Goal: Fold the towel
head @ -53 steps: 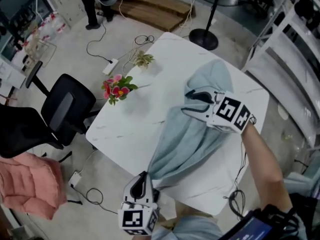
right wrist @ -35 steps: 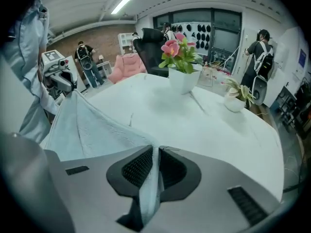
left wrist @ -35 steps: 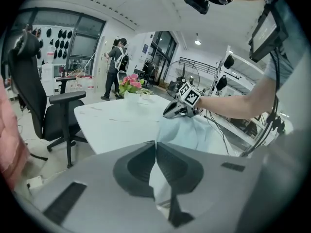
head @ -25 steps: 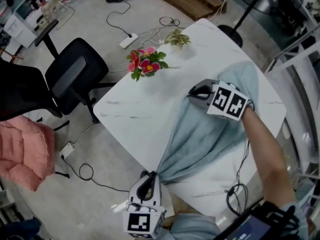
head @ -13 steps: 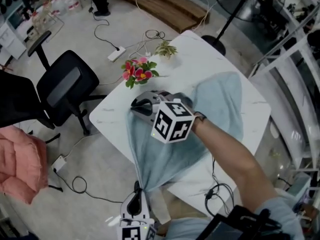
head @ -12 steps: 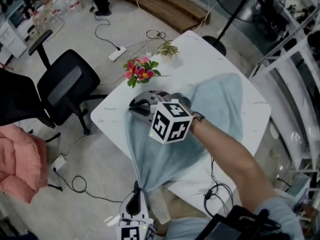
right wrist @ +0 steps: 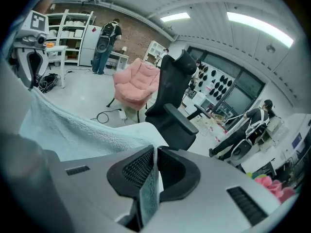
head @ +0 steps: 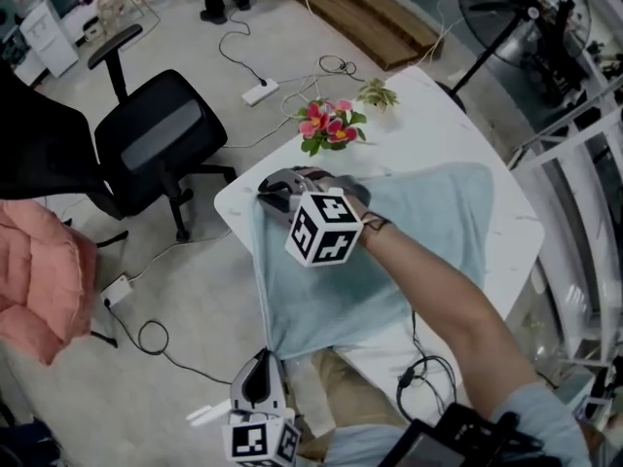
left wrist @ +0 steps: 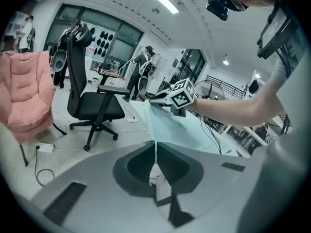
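Towel (head: pixel 409 251) lies spread over most of the white tabletop (head: pixel 428 95), pale blue and single-layered as far as the head view shows, with one side running along and partly over the tabletop's left edge. The right tool (head: pixel 271 191) sits at the tabletop's left corner, just short of the flowers (head: pixel 328 125), and its jaws are clamped on a corner of the cloth; the right gripper view shows a strip of terry pinched between the pads. The left tool (head: pixel 264 358) hangs off the tabletop's near-left edge, close to the person's body, jaws closed tight on the neighbouring corner (its own view shows a thin fold of fabric running up from between them). Between the two tools that side of the towel looks stretched fairly straight.

This reads as the set-up for the first fold: one side gripped at both corners, nothing doubled over yet. The next move probably calls for lifting both corners together and carrying them across to the far right edge of the towel, keeping the held side taut so the corners land squarely on their opposites before either tool lets go.
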A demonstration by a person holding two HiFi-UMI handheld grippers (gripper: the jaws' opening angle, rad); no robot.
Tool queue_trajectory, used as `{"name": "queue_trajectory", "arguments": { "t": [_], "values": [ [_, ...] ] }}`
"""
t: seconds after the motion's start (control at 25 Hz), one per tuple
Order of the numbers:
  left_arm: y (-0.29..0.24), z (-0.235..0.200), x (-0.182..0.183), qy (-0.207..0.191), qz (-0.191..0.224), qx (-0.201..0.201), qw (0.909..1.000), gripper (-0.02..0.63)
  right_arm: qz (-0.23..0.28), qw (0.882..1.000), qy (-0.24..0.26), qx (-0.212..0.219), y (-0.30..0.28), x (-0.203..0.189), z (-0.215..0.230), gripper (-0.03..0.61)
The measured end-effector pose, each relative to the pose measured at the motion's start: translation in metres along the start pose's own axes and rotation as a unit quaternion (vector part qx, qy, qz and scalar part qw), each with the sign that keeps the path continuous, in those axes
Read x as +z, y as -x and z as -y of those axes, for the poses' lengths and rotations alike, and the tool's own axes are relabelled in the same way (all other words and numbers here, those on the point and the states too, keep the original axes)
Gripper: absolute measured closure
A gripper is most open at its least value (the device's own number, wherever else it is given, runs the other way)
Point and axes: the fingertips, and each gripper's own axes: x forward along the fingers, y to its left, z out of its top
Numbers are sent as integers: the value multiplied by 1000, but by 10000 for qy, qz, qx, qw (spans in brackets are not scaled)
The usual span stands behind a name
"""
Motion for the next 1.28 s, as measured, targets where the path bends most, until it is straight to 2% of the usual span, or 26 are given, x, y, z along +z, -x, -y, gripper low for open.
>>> {"name": "queue_trajectory", "arguments": {
  "t": [0.08,0.16,0.2,0.28,0.48,0.72,0.96,1.12,1.28],
  "values": [
    [-6,-5,1,33,-21,35,10000,593,-122,9997,-175,101,-12,-9,-6,526],
    [-10,-9,3,92,-8,35,10000,460,-111,9988,-417,226,-18,-12,-10,478],
    [-10,-10,6,104,19,18,9999,419,-57,9982,-533,274,-17,-10,-9,463],
    [-9,-12,12,73,96,-8,9999,411,109,9967,-751,277,-12,-4,-3,442],
    [-8,-7,36,-266,246,-97,9993,411,508,9918,-1171,-37,21,18,21,442],
    [-10,15,87,-975,575,-482,9924,413,810,9814,-1557,-775,91,34,53,442],
    [-14,71,133,-1547,948,-954,9788,413,735,9656,-2012,-1471,185,5,58,442],
    [-19,120,159,-1919,1130,-1458,9639,414,555,9432,-2510,-2104,258,-33,57,442],
    [-31,179,162,-2234,1174,-2026,9462,416,204,9177,-2853,-2757,339,-87,43,442]
  ]
}}
